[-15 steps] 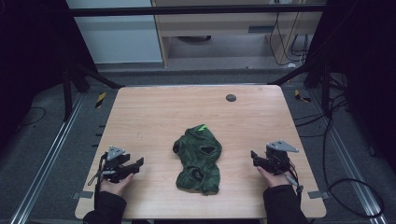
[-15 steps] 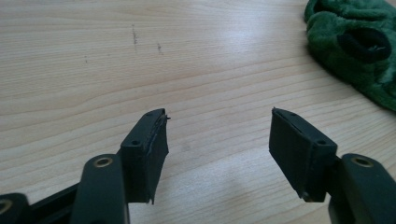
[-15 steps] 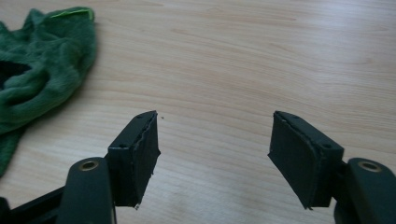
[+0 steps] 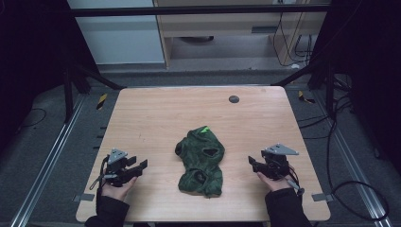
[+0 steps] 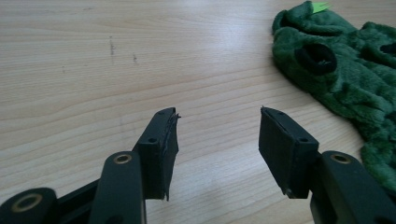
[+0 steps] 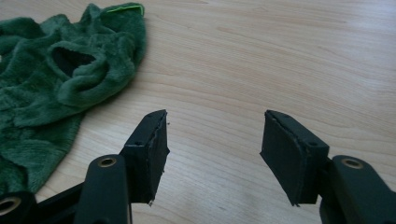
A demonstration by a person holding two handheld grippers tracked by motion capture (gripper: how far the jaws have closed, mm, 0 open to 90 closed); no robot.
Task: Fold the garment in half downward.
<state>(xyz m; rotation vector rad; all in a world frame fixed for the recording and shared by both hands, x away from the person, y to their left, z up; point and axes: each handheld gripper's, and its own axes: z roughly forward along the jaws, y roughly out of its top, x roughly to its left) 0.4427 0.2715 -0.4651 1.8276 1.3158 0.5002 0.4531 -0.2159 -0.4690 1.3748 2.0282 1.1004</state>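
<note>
A crumpled dark green fleece garment [image 4: 201, 161] with a bright green tag lies in the middle of the wooden table [image 4: 156, 113]. My left gripper [image 4: 142, 166] rests near the table's front left, open, with bare wood between its jaws; the garment [image 5: 345, 70] lies off to its right. Near the front right sits my right gripper [image 4: 251, 162], also open and holding nothing, and the garment [image 6: 60, 79] lies to its left. In the left gripper view my gripper [image 5: 218, 121] is over bare wood, as is the one in the right gripper view [image 6: 215, 123].
A small dark round disc [image 4: 233, 99] sits near the table's far edge. Black frame bars [image 4: 90, 75] and cables [image 4: 350, 184] run along the floor around the table. A cabinet [image 4: 222, 23] stands behind.
</note>
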